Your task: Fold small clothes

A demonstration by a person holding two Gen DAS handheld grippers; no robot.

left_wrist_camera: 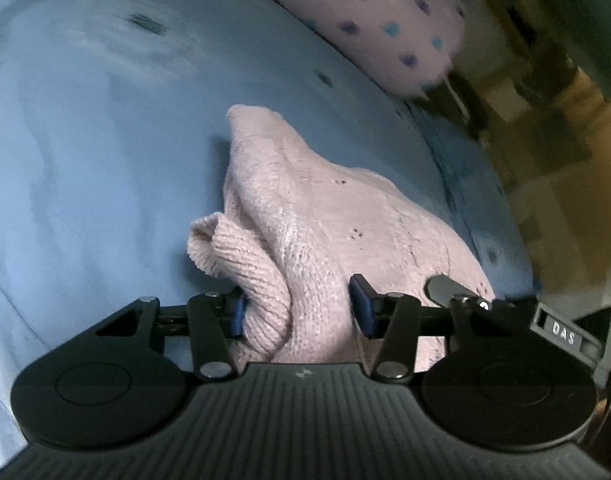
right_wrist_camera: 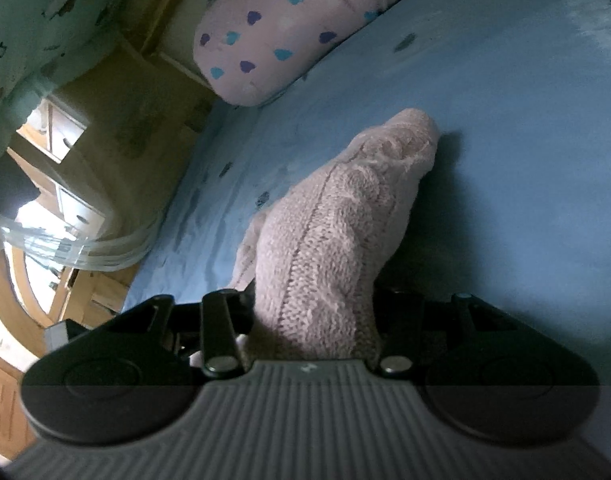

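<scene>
A pink knitted garment (left_wrist_camera: 305, 216) is bunched between the fingers of both grippers I am holding, and the rest of it trails down onto a blue bedsheet (left_wrist_camera: 97, 168).

On my left gripper (left_wrist_camera: 299, 310), the two blue pads stand about halfway apart with a thick fold of the knit filling the gap. The left pad (left_wrist_camera: 237, 314) presses into a rolled, ribbed edge, and the right pad (left_wrist_camera: 363, 308) sits against the cloth on its other side, so this gripper is clamped on the garment. From there the fabric rises away from the camera in a lumpy ridge, ending in a peak against the sheet.

On my right gripper (right_wrist_camera: 313, 320), the fingers are mostly hidden in shadow behind the fabric (I can only make out the black linkage at either side). A cable-knit section of the same pink knitted garment (right_wrist_camera: 337, 220) fills the whole space between them and looks pinched there, lifted off the bed and casting a dark shadow to its right.

Beyond the garment, the bedsheet spreads wide in both views, pale blue with a few small dark printed spots. At its far edge lies a pink pillow (right_wrist_camera: 273, 28) dotted with purple and turquoise hearts. Past the bed's edge in the right view I see blurred wooden furniture (right_wrist_camera: 65, 136) with drawers.
</scene>
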